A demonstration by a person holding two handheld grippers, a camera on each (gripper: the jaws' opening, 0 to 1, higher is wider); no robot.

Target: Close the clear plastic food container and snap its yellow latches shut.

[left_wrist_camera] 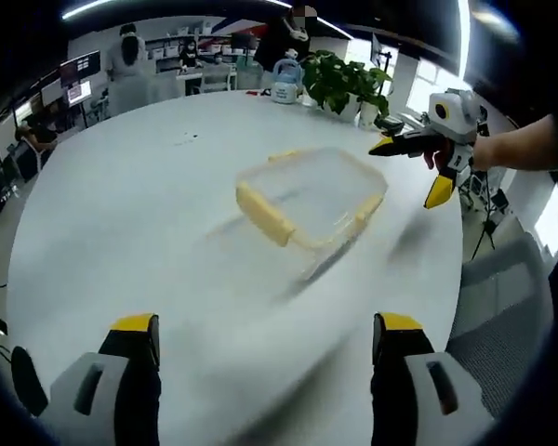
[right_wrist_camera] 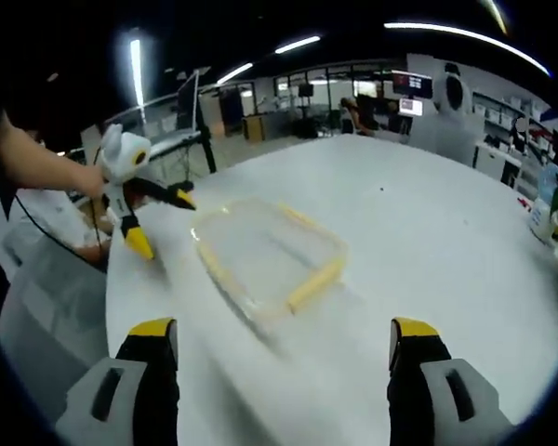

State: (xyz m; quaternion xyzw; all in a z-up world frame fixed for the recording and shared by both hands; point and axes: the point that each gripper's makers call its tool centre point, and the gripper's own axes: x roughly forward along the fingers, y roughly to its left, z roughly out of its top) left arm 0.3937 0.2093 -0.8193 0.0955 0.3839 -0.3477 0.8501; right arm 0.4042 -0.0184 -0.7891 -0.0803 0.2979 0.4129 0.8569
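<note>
Left gripper (left_wrist_camera: 265, 339): jaws spread wide apart, yellow tips up from the bottom of the left gripper view, nothing between them. It hangs over bare white table (left_wrist_camera: 121, 214), well short of the container.

Right gripper (right_wrist_camera: 284, 344): jaws likewise wide apart and empty in the right gripper view, over the table surface, the container ahead of them and apart from them.

Each gripper shows in the other's view. In the left gripper view the right gripper sits at the far right, held by a hand (left_wrist_camera: 446, 153), its yellow-tipped jaws parted, beside and slightly beyond the container's far corner, not touching it. In the right gripper view the left gripper comes in from the left with an arm behind it, jaws parted, just off the container's near-left corner.

Clear plastic food container (left_wrist_camera: 312, 195) lies flat on the round white table, between the two grippers. Lid appears seated on it; motion blur makes this uncertain. Yellow latches (left_wrist_camera: 263, 214) run along its edges; one long side latch shows plainly, another on the shorter side. Whether they are snapped down cannot be told.

Farther out: potted green plant (left_wrist_camera: 344, 84) and a pale blue jug (left_wrist_camera: 286, 82) at the table's far edge, a grey chair (left_wrist_camera: 507, 307) to the right, office desks and monitors behind.
</note>
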